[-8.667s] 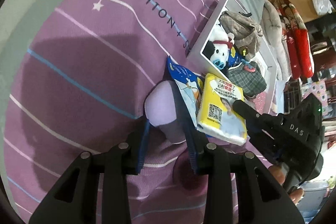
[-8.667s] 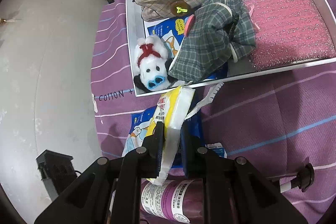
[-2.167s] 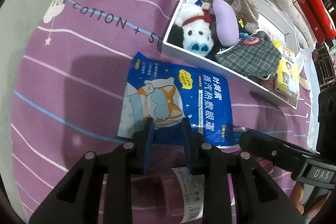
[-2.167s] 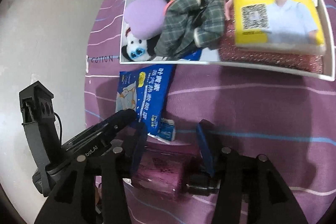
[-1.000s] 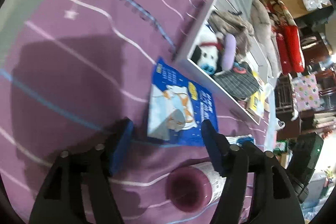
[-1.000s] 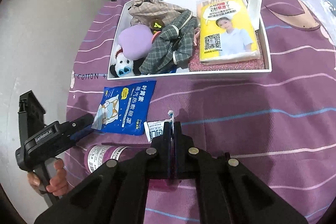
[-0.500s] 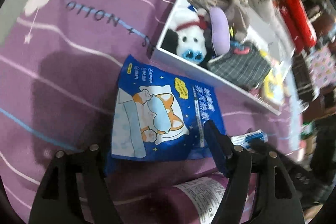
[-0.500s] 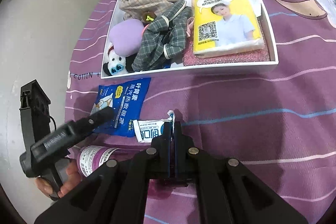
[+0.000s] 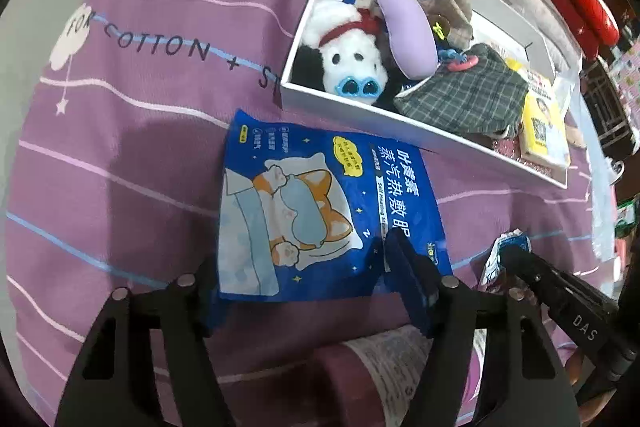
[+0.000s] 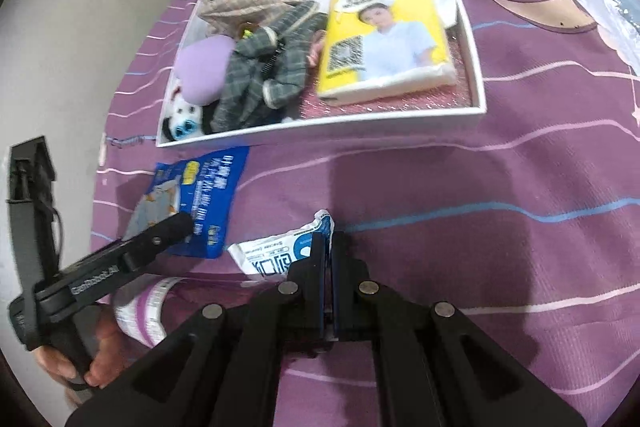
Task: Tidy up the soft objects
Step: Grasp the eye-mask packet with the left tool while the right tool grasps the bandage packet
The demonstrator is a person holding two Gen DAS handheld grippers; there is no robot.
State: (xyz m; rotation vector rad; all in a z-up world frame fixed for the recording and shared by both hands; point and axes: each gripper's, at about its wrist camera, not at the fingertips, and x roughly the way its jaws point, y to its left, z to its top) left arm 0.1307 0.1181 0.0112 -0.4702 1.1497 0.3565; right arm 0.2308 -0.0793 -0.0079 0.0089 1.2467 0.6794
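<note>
while left gripper (image 9: 304, 291) jaws close astride blue eye-mask pouch (image 9: 320, 203) near white box (image 9: 400, 125) front wall, pinch bottom edge squarely — right gripper (image 10: 326, 247) shut on small white sachet (image 10: 276, 253).

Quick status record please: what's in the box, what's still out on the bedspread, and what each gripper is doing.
box: plush dog, lilac pad, plaid garments, yellow tissue pack
still out: blue eye-mask pouch, white sachet, purple bottle
left gripper: closing, pouch between its fingers
right gripper: shut, at the sachet's edge; grip unclear
</note>
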